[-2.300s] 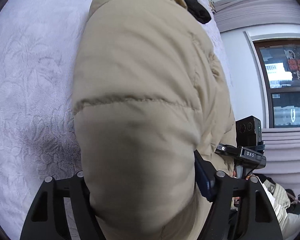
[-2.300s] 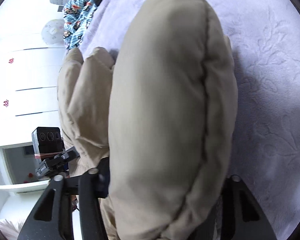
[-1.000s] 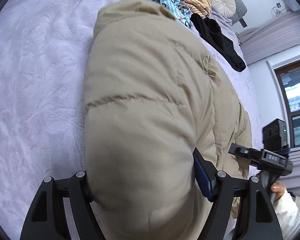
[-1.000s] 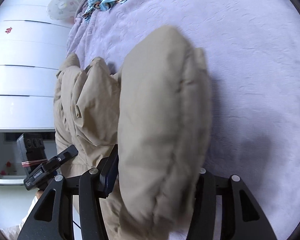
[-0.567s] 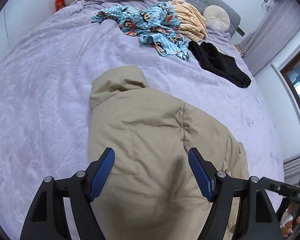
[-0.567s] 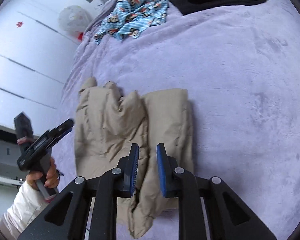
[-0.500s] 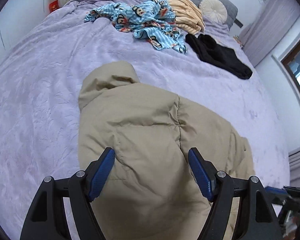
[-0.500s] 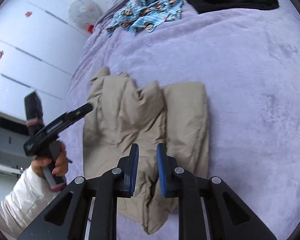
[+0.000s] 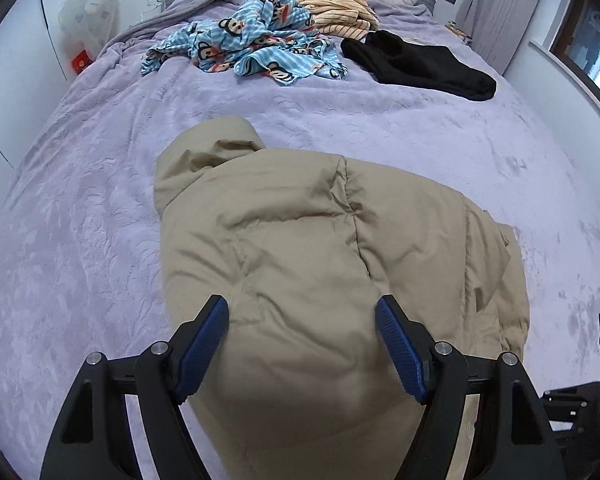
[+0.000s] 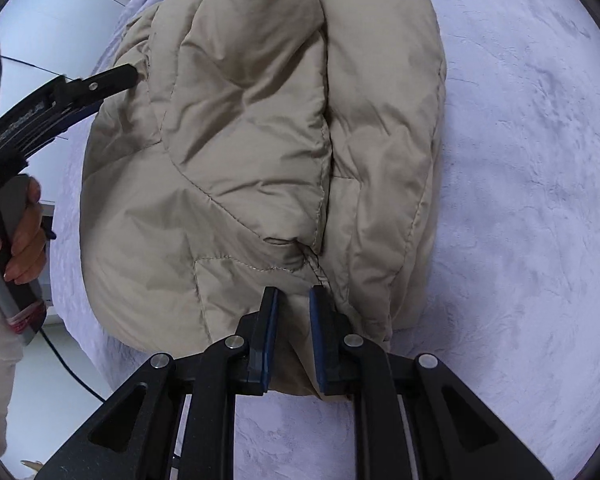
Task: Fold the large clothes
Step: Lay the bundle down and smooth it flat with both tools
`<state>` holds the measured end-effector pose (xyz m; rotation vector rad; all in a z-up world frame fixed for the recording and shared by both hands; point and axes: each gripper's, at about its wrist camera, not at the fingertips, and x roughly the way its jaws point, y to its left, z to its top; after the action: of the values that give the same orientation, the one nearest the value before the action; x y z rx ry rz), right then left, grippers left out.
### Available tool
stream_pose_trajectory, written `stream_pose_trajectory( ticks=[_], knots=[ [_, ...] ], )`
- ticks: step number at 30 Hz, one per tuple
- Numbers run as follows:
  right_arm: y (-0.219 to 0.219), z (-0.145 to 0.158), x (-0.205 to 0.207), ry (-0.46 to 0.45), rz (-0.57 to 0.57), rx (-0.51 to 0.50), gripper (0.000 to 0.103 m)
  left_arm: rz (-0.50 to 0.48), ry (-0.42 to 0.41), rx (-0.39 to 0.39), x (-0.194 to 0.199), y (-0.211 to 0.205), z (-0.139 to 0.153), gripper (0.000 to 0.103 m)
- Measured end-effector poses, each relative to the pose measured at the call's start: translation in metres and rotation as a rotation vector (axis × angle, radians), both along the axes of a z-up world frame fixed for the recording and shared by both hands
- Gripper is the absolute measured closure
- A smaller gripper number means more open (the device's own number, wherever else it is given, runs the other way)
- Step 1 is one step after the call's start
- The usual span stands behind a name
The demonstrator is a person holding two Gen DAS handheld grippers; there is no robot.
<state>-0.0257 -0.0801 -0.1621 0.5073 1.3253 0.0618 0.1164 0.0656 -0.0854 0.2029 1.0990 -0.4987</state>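
The puffy beige quilted jacket (image 9: 320, 264) lies folded and bulging on the lilac bedspread (image 9: 80, 240). The left gripper (image 9: 302, 322) is spread wide above it. The right gripper (image 10: 293, 296) has its jaws narrowed on the hem between them.

The tan puffer jacket (image 9: 308, 264) is smooth quilted cloth with a faint sheen; the bed (image 9: 80, 240) wears plush, embossed lilac fleece; fingers (image 9: 204, 340) carry ribbed blue pads.

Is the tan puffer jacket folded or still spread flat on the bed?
Folded. The tan puffer jacket lies in a compact bundle on the purple bedspread, with one padded panel doubled over another along a central edge.
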Motion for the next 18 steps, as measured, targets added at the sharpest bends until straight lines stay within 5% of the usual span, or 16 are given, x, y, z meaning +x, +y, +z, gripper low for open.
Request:
stream_pose_trajectory(
  ticks=[7, 18],
  knots=[
    [0.001, 0.005, -0.004, 0.003, -0.015, 0.002, 0.087, 0.054, 0.044, -0.038, -0.055, 0.049, 0.012, 0.026],
    [0.013, 0.019, -0.013, -0.007, -0.024, -0.022, 0.087, 0.119, 0.172, 0.041, -0.099, 0.075, -0.026, 0.026]
  ],
)
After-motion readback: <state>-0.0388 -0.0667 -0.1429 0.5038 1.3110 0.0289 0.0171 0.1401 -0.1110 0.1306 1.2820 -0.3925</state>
